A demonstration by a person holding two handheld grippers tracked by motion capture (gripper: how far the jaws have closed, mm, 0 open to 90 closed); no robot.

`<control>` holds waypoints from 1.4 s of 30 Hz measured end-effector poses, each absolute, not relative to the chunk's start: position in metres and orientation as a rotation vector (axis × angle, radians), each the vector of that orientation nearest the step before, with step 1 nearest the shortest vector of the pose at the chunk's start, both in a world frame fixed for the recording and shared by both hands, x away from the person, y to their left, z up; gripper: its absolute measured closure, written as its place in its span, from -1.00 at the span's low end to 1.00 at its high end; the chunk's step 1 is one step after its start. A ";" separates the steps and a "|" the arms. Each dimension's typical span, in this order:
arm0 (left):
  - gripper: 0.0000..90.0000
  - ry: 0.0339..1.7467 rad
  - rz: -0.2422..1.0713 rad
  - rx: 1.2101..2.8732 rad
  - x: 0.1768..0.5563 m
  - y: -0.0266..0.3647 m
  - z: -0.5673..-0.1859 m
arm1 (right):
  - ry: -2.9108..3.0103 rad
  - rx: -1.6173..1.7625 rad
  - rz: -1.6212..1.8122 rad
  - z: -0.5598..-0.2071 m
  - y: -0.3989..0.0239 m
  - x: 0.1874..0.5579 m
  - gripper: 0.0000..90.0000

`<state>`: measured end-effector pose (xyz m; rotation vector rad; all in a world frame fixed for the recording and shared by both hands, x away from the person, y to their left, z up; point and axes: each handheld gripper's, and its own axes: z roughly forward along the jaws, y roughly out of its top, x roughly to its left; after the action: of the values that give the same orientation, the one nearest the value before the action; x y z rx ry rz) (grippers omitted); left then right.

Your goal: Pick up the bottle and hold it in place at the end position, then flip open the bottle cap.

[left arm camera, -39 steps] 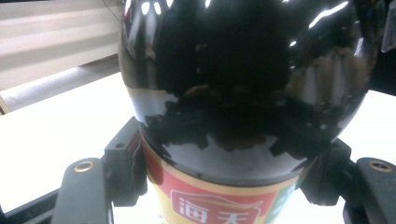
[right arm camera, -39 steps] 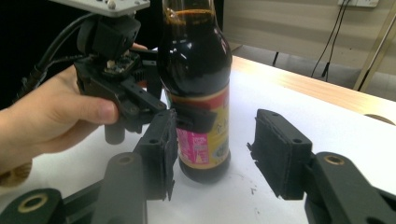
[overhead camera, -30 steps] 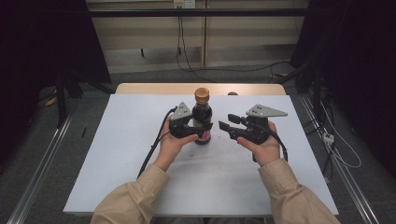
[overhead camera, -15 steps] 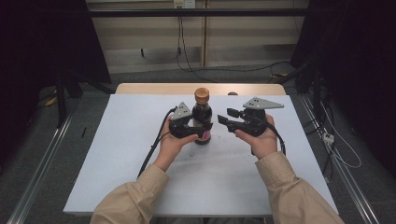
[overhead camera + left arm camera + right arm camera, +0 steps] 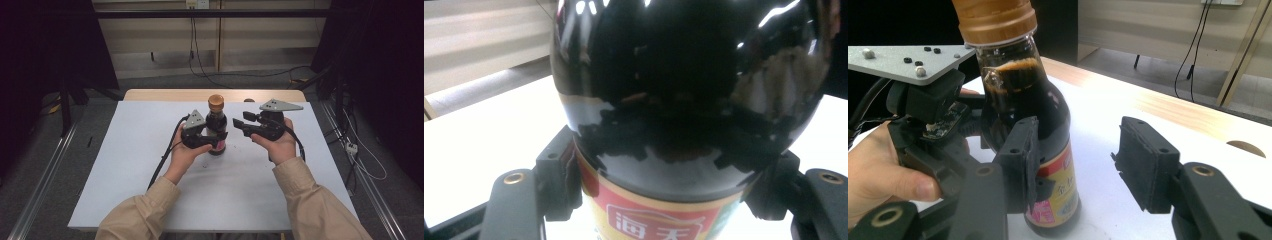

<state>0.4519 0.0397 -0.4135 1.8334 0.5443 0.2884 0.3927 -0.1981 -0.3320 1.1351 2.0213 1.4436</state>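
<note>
Where the left hand-held gripper clamps the bottle, label half hidden, right hand-held gripper released.

Dim room, lit tabletop; glare on bottle, close-up blurry.

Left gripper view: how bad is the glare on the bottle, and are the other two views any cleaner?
Left gripper view: the soy sauce bottle sits very close, its dark glass mirroring the surroundings with small highlights on top; the label is legible. Right gripper view: sharp on the cap, with the near jaws slightly soft. High view: the white table is evenly lit, the surroundings are dark, and there is no glare.
</note>
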 end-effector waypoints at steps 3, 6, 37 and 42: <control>-0.33 0.541 0.291 1.835 0.451 0.040 -0.414 | 2.023 1.118 1.439 -0.328 -0.195 0.394 0.11; -0.33 0.542 0.293 1.833 0.451 0.040 -0.414 | 2.021 1.110 1.439 -0.325 -0.193 0.396 0.11; -0.33 0.536 0.272 1.830 0.454 0.039 -0.415 | 2.022 1.091 1.432 -0.304 -0.191 0.413 0.53; -0.33 0.553 0.284 1.824 0.452 0.039 -0.414 | 2.045 1.059 1.461 -0.298 -0.189 0.416 0.89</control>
<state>0.4523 0.0389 -0.4145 1.8244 0.5526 0.2836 0.4160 -0.1889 -0.2976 1.0594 2.0454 1.4605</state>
